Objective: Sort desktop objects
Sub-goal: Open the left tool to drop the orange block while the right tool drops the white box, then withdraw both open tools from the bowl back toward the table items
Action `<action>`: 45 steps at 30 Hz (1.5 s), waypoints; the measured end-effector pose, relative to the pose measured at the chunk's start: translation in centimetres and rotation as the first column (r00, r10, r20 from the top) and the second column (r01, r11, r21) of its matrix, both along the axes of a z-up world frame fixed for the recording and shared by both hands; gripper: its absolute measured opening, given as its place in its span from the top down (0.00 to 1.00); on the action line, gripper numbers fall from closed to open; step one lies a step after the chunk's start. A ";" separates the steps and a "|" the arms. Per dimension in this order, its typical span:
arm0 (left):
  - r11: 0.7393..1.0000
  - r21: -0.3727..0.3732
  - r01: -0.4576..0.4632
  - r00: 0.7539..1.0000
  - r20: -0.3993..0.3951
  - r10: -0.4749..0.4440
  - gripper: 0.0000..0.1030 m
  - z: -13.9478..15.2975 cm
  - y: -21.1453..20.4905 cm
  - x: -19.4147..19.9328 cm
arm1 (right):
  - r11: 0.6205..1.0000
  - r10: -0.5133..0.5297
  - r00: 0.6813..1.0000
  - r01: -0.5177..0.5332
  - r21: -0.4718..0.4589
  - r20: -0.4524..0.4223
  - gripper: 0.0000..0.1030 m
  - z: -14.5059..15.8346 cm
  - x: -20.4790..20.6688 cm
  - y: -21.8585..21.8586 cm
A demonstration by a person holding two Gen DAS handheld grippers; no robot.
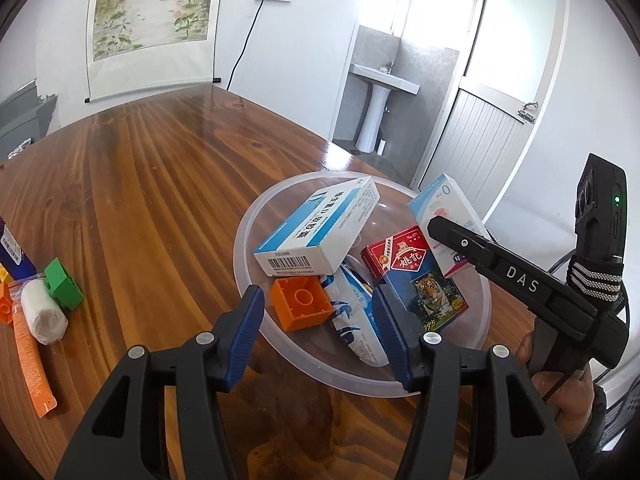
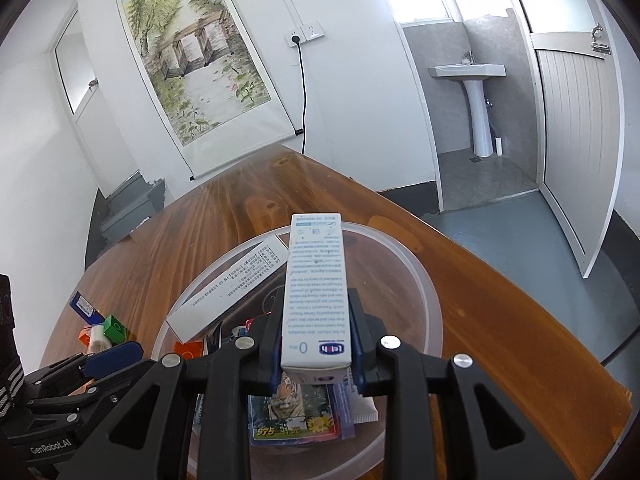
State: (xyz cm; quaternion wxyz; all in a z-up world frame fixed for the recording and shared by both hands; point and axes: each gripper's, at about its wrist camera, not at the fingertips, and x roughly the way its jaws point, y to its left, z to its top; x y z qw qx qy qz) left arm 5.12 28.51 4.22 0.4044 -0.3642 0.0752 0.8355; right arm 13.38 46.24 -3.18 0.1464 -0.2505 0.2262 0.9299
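A: Starting nearest, what is the right hand-held gripper [image 2: 317,364] doing?

B: It is pinching a tall white box [image 2: 314,296] by its lower end, and the box is standing up between the pads, over the clear plastic bowl [image 1: 256,320]. It is hanging above the tiger card pack [image 2: 296,412] lying in the bowl.

A: And the left hand-held gripper [image 1: 320,328]?

B: Its blue pads are standing spread apart and holding nothing. It is hovering at the near rim of the bowl, just over the orange brick [image 1: 302,306] and a crumpled white and blue packet [image 1: 356,328].

A: What else is sitting in the bowl?

B: A blue and white medicine box [image 1: 320,232] is leaning across the pile, with its far end reaching the bowl's far rim.

A: What could be going wrong from here?

B: I am guessing the tall box is the risk. It is being gripped low, so it could be tipping in the pads, and if let go from this height it may be bouncing off the tilted medicine box and over the rim. The two tools are also working close together, so they could be knocking each other or the bowl.

A: Anything left further out on the table [image 1: 160,168]?

B: Yes, to the left a green brick [image 1: 62,284], a white roll [image 1: 43,314] and an orange tube [image 1: 32,360] are lying well apart from the bowl, seemingly waiting to be sorted.
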 end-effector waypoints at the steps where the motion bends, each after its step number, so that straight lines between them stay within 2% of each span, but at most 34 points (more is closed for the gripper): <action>1: 1.000 -0.003 -0.002 1.000 -0.007 0.002 0.42 0.1 0.0 0.1 | 1.000 -0.001 1.000 0.001 0.002 0.005 0.71 0.0 -0.1 0.0; 3: 1.000 -0.010 -0.008 1.000 -0.018 0.007 0.42 0.2 -0.3 0.2 | 1.000 -0.005 1.000 0.004 0.002 0.013 0.69 0.0 -0.3 0.1; 5: 1.000 -0.015 -0.020 0.999 -0.026 0.019 0.36 0.3 -0.6 0.4 | 1.000 -0.012 1.000 0.012 -0.004 0.010 0.55 0.1 -0.3 0.2; 7: 0.999 -0.011 -0.039 0.999 -0.035 0.039 0.29 0.4 -1.1 0.3 | 1.000 -0.026 1.000 0.026 0.005 0.002 0.30 0.5 -0.1 0.1; 12: 0.996 -0.003 -0.090 0.995 -0.047 0.090 0.27 0.8 -2.7 -0.2 | 0.998 -0.018 1.000 0.019 0.062 -0.015 0.30 1.7 -0.1 -1.2; 26: 0.975 0.000 -0.224 0.970 -0.093 0.223 0.27 1.0 -7.4 -1.8 | 0.991 0.098 0.995 -0.095 0.092 -0.027 0.30 2.3 -1.7 -5.9; 32: 0.958 -0.009 -0.287 0.954 -0.100 0.284 0.27 0.8 -9.5 -2.7 | 0.984 0.152 0.988 -0.151 0.098 -0.012 0.30 2.0 -2.8 -8.2; 45: 0.902 -0.061 -0.428 0.900 -0.121 0.419 0.26 -0.2 -13.2 -5.0 | 0.945 0.292 0.956 -0.294 0.145 0.034 0.27 2.3 -6.0 -13.1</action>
